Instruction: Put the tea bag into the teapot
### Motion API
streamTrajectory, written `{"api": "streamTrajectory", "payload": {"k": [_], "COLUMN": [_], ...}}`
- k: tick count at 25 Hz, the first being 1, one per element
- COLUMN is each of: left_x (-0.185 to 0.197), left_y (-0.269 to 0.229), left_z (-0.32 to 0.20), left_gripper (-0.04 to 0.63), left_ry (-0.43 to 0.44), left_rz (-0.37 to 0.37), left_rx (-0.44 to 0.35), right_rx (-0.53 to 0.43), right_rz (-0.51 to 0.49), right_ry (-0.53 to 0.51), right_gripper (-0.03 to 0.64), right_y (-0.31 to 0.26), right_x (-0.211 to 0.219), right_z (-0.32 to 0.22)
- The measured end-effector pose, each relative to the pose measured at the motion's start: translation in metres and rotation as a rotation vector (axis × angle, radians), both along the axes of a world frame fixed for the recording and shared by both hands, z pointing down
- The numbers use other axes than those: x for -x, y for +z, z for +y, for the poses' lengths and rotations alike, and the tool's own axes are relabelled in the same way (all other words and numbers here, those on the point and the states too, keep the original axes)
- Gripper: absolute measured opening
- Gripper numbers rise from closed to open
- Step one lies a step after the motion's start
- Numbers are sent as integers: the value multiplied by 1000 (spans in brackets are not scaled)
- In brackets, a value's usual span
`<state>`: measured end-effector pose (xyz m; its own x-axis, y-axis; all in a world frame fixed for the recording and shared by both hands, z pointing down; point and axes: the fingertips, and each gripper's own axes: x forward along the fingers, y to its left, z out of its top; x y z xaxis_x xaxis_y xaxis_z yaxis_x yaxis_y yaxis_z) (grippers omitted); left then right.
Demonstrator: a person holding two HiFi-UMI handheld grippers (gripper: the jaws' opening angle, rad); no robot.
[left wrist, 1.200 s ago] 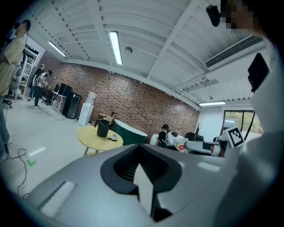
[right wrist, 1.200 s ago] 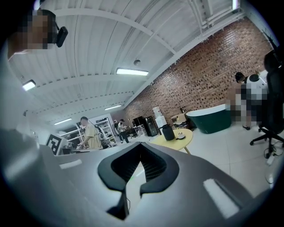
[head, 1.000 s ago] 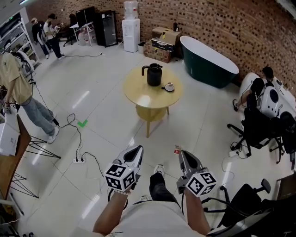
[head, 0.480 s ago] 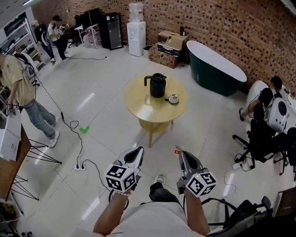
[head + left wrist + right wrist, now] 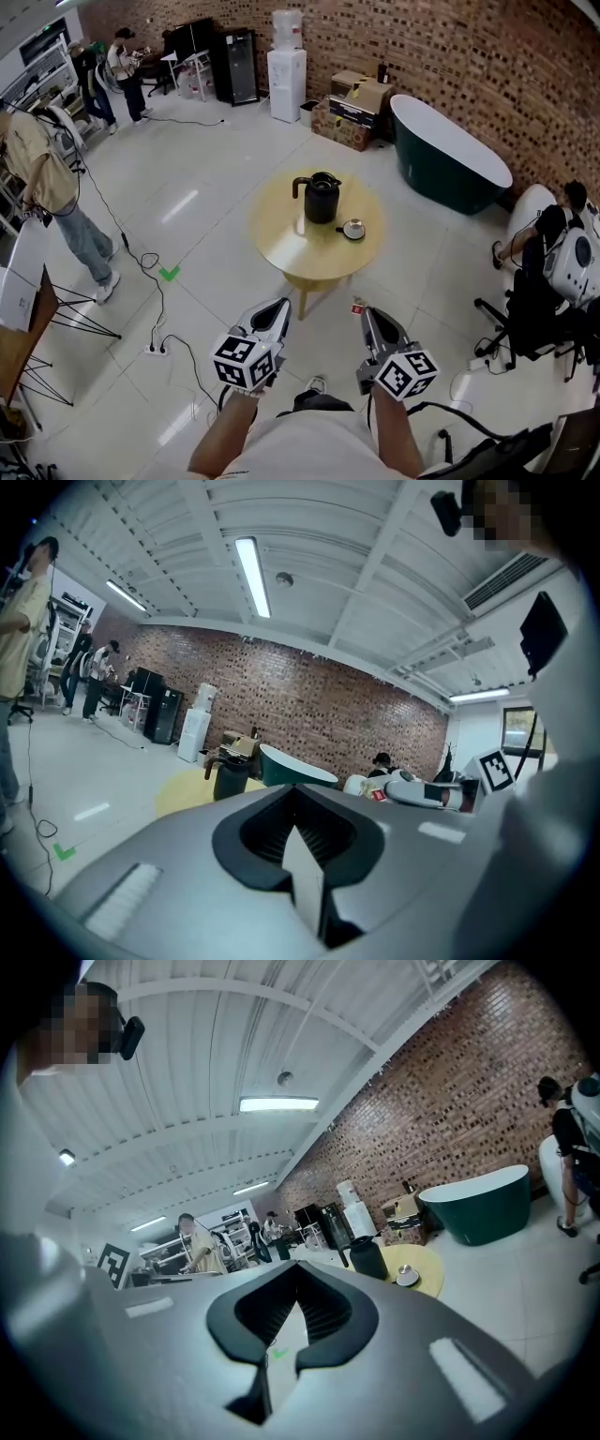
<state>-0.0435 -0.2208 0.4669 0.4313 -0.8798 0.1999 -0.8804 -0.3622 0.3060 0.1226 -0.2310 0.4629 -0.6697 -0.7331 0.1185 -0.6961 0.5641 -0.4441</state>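
Observation:
A black teapot (image 5: 320, 197) stands on a round yellow table (image 5: 300, 248) ahead of me, with a small cup on a saucer (image 5: 353, 229) to its right. Both grippers are held low, well short of the table. My left gripper (image 5: 279, 306) is shut with nothing in it. The right gripper (image 5: 367, 312) is shut, and a small red tea bag tag (image 5: 357, 307) shows at its tip. That tag (image 5: 378, 796) also shows in the left gripper view. The teapot (image 5: 367, 1258) and the cup (image 5: 406, 1276) appear far off past the right jaws. The bag itself is hidden.
A dark green bathtub (image 5: 450, 155) lies behind the table, with cardboard boxes (image 5: 356, 98) and a water dispenser (image 5: 286, 61) along the brick wall. A person (image 5: 47, 187) stands at left. A cable and power strip (image 5: 155, 352) lie on the floor. Office chairs (image 5: 534, 309) crowd the right.
The table with the teapot has come nearer and lower in the head view. Both grippers keep the same pose and stay shut.

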Motion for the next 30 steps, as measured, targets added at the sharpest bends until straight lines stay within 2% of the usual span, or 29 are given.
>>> {"api": "streamTrajectory", "payload": {"k": [9, 15, 30], "left_x": [-7, 5, 27], "left_y": [-9, -4, 5], "left_z": [-66, -95, -214], "left_gripper": [12, 12, 12], "left_ry": [-36, -51, 18], "left_rz": [-9, -20, 6], "left_rx": [-4, 11, 27], "right_rx": [-2, 19, 16], "right_rz": [10, 13, 70], "right_ry": [-40, -54, -58], "right_gripper": [2, 2, 2], "right_y": [-8, 0, 5], "right_x": [-8, 0, 44], "right_z": [-71, -102, -212]}}
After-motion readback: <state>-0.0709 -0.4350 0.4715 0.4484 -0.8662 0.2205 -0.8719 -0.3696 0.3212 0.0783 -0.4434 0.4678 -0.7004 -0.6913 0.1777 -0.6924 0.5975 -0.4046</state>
